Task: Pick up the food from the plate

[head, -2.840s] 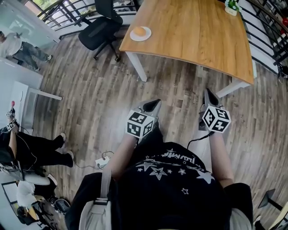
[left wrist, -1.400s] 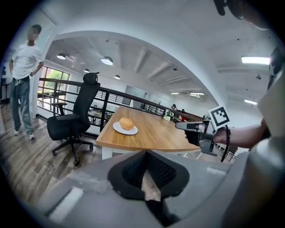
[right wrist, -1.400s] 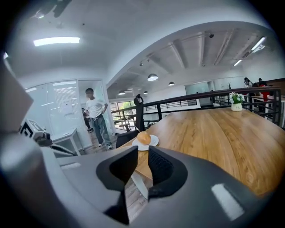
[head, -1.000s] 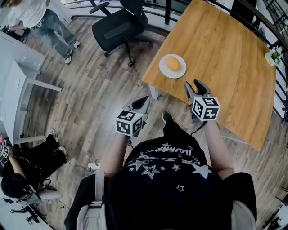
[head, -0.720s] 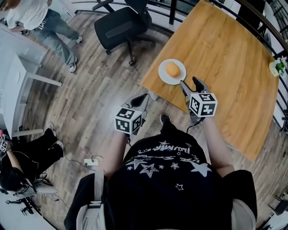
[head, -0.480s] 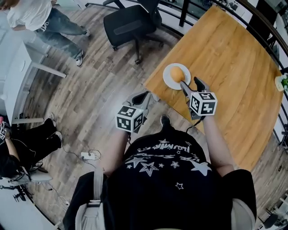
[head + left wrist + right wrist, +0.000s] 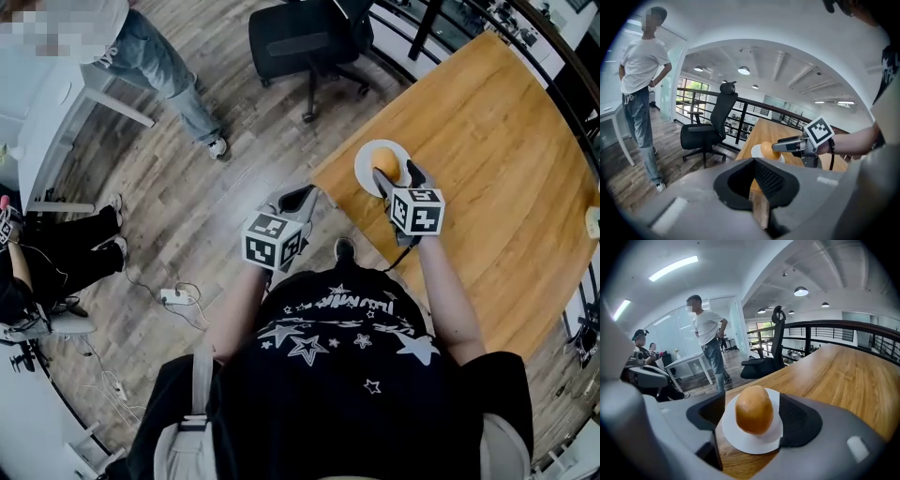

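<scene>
- Closing in on the food is the step in hand: the right gripper (image 7: 396, 174) is at the near corner of the table (image 7: 487, 141), its jaws released, having just been opening wide
- The bun (image 7: 753, 409), a round golden-brown piece, sits in the middle of the white plate (image 7: 740, 442); it lies between the 2 jaws with a gap on each side, so neither pad touches it yet
- The left gripper (image 7: 298, 199) hangs off the table over the wooden floor (image 7: 234, 159), jaws clenched on nothing, and looks to have no part in this step
- Next move, as I judge it: ease the right gripper a little further so the pads flank the widest part of the bun, then close gently, since bread likely squashes, and lift straight up off the plate
- Risk: a pad held too low could catch the plate rim and drag the plate toward the nearby table edge
- Count: 1 bun, 1 plate, 1 table, 2 grippers, 1 black office chair (image 7: 309, 37), 1 person standing (image 7: 173, 70) and 1 seated at the left (image 7: 56, 267)
</scene>
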The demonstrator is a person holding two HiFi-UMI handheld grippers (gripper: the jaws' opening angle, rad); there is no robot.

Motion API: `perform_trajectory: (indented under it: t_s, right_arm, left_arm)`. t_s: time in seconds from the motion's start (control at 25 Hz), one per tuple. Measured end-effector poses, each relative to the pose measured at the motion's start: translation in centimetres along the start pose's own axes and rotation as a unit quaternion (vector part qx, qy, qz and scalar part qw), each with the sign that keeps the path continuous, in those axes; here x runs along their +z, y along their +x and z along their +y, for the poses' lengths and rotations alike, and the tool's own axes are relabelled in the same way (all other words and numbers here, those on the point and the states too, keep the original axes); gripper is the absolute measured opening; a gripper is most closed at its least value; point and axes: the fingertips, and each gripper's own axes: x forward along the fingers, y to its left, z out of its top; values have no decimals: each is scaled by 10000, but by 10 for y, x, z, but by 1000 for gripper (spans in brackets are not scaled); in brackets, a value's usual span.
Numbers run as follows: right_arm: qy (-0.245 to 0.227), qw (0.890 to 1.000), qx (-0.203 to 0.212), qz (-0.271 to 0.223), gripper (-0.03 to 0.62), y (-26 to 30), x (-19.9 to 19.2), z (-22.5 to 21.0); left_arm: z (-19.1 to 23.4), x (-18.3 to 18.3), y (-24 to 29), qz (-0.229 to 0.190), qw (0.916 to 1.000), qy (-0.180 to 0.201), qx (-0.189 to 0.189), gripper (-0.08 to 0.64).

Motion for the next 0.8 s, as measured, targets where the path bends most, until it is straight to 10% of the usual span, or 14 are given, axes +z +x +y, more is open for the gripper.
perform_trajectory:
  t_s: [0.8]
  right_arm:
    - [-389, 9969, -23, 687, 339, 34, -28, -4]
  left_arm:
    - [4, -2, 3, 57, 9997, -81, 208, 2]
